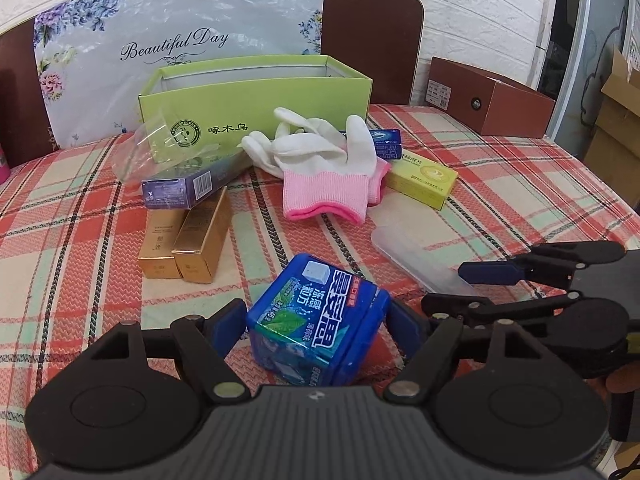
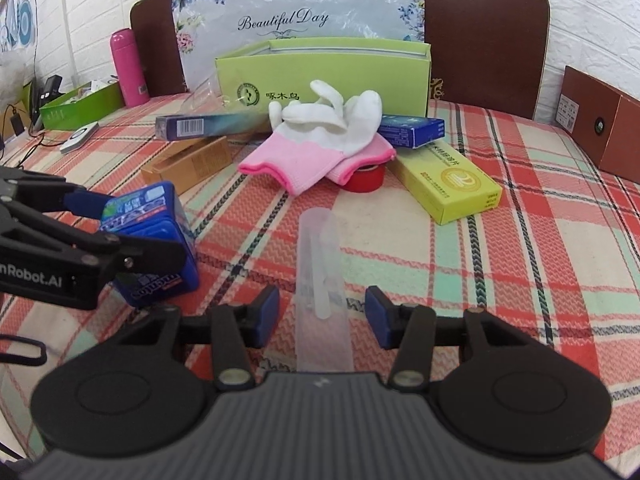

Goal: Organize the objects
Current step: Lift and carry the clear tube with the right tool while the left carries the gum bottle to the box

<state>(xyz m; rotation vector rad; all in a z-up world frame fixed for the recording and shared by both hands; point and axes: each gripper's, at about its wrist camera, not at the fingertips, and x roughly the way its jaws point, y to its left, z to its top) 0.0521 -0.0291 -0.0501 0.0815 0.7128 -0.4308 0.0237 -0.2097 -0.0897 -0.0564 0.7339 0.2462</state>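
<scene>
A blue mint box (image 1: 316,320) sits tilted between the pads of my left gripper (image 1: 316,322), which is shut on it; the right wrist view shows the same grip, left gripper (image 2: 108,224) on the mint box (image 2: 160,240). My right gripper (image 2: 322,314) is open, its pads standing apart on either side of a clear plastic case (image 2: 320,264) that lies on the plaid tablecloth (image 2: 480,280). In the left wrist view the right gripper (image 1: 468,288) hovers over the near end of the clear case (image 1: 416,256). An open green box (image 1: 256,92) stands at the back.
White and pink gloves (image 2: 320,136) lie mid-table over a red tape roll (image 2: 366,178). Around them are a yellow box (image 2: 448,176), a dark blue box (image 2: 412,128), a purple box (image 2: 208,126) and gold boxes (image 1: 192,240). A brown box (image 2: 600,120) sits far right, a pink bottle (image 2: 128,68) far left.
</scene>
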